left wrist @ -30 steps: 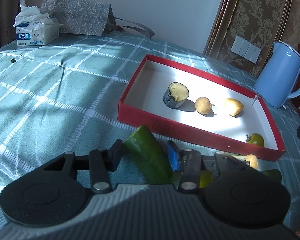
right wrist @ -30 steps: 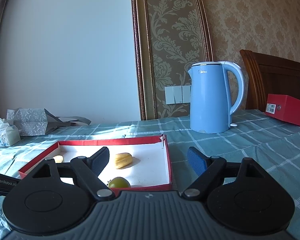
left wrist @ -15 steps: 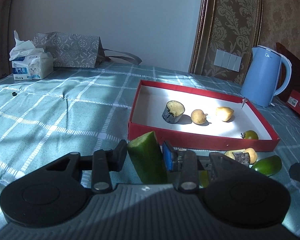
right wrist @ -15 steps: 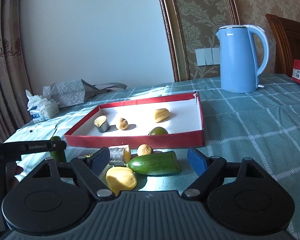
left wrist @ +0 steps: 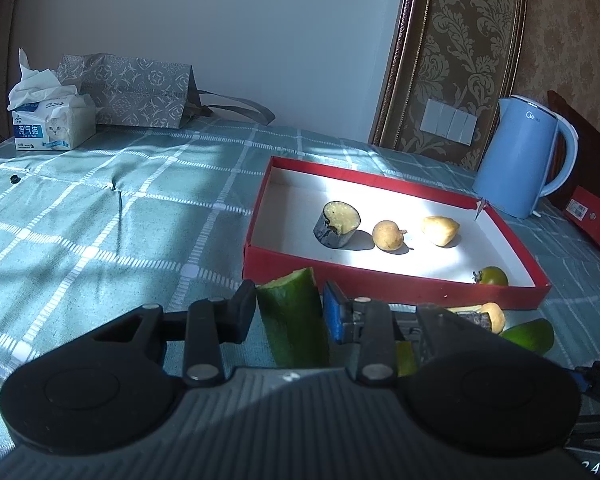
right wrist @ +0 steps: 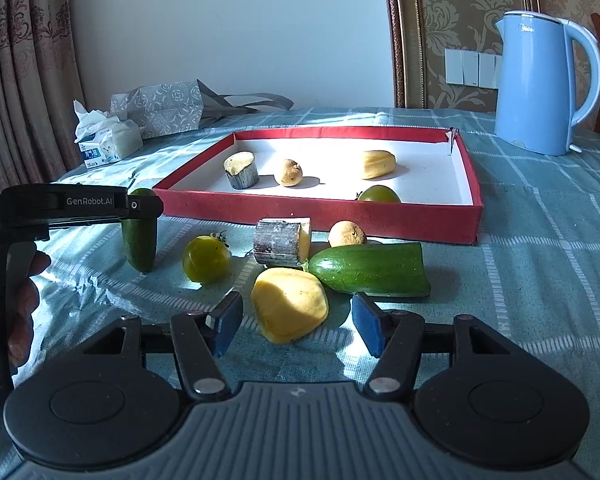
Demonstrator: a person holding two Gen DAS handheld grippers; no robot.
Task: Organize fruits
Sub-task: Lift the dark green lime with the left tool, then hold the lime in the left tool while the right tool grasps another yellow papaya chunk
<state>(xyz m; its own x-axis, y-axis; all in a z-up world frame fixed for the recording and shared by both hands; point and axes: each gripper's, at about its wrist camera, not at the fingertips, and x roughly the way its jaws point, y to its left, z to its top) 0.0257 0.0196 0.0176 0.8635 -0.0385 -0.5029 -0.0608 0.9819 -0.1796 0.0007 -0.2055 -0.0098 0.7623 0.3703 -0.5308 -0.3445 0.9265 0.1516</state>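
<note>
I am gripping the cucumber (left wrist: 294,320) in my left gripper (left wrist: 290,312); my right gripper (right wrist: 296,318) is gaping around the mango (right wrist: 289,305), centring before squeezing gently.

Hard sunlight glares on tray (left wrist: 400,288) floor; tablecloth (left wrist: 100,208) shadow-streaked; sharp focus, fisheye-bent edges.

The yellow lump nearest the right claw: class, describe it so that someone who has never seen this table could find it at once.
Start at the red tray on the checked tablecloth and come toward the camera, past the loose pieces in front of it. The yellow lump lies between the open right claw fingers, just in front of the cut cucumber. It is the only big, plain yellow piece outside the tray.
</note>
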